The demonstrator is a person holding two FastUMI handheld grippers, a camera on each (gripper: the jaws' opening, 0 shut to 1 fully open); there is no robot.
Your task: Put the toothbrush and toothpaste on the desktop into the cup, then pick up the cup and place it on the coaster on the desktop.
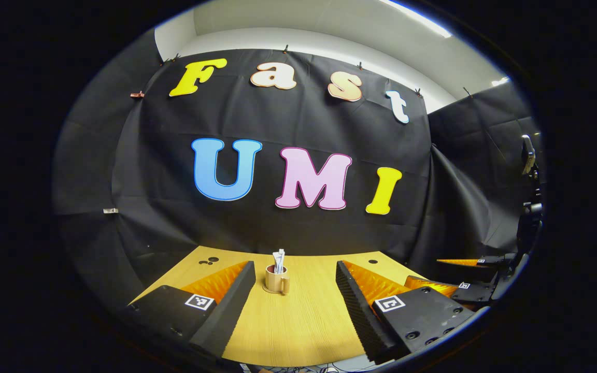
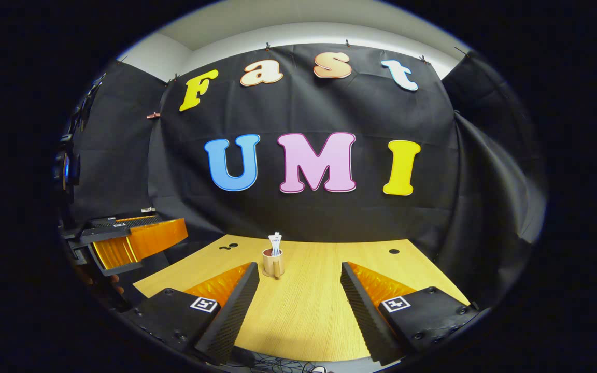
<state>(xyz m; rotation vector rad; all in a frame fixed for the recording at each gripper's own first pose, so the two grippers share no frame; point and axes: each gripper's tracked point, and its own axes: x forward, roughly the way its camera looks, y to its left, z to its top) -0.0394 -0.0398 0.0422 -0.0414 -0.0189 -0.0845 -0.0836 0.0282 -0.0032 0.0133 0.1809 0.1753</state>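
Each claw ends in two wedge-shaped fingers on blocky black bases. The left claw point(image 1: 295, 300) has ribbed, saw-toothed inner faces, round screws sunk into the base tops, and a square black-and-white marker tag on each base. The right claw point(image 2: 299, 303) has the same build: ridged inner faces, screw heads and one square tag per finger base.

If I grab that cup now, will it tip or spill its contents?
The cup looks short and wide-based, so it should probably stay upright under a level lift. The toothbrush and toothpaste stand tall above the rim, so tilting may shift them or topple them out. Its side handle could twist it if pinched off-centre.
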